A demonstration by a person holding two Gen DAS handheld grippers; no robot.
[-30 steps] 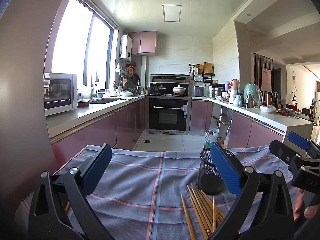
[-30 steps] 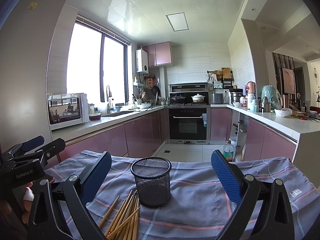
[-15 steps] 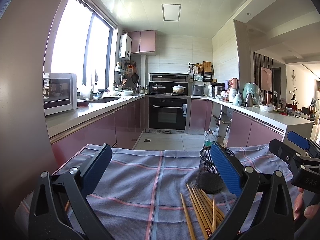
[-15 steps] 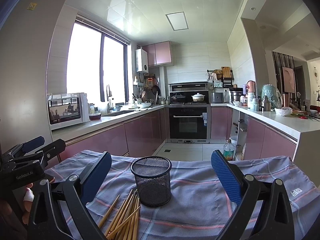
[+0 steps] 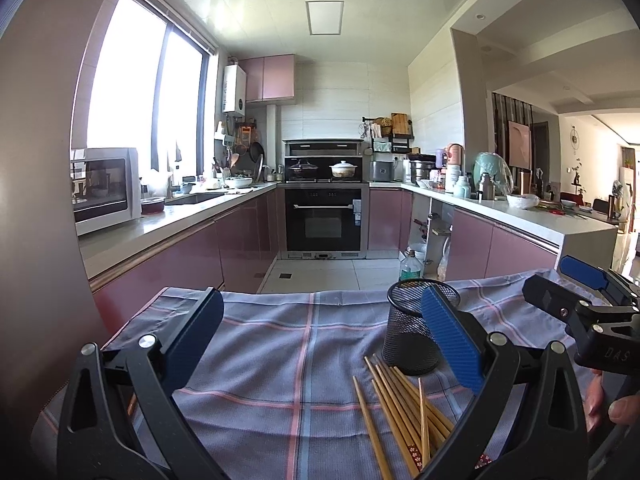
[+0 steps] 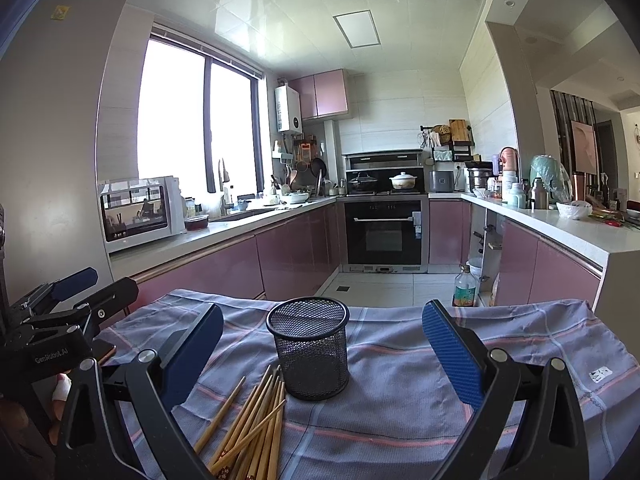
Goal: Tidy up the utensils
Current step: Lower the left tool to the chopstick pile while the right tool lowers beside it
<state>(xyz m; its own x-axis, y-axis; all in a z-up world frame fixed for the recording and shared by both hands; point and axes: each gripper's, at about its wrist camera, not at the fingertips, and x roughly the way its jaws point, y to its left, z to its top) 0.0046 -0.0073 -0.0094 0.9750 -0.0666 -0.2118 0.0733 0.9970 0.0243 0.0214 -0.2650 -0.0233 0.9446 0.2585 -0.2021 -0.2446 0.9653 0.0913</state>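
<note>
Nothing changed over the last second: left tool [image 5: 320, 344] and right tool [image 6: 322, 350] still gaping wide, empty; chopsticks [image 6: 256, 424] untouched beside mesh holder [image 6: 310, 352], lower center.

Wooden chopsticks [image 6: 256, 420], wire-mesh cup [image 6: 310, 354]

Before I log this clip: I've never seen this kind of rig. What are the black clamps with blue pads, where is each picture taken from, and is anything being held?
Each clamp is a hand-held two-finger gripper with a fisheye camera looking along its fingers. One picture comes from the left gripper, the other from the right gripper. Each also catches the other at its edge, with a person's fingers on the handle. Both stand wide open, holding nothing. On the checked cloth stands an upright black mesh cup, which looks empty, with loose wooden chopsticks lying beside it.
</note>
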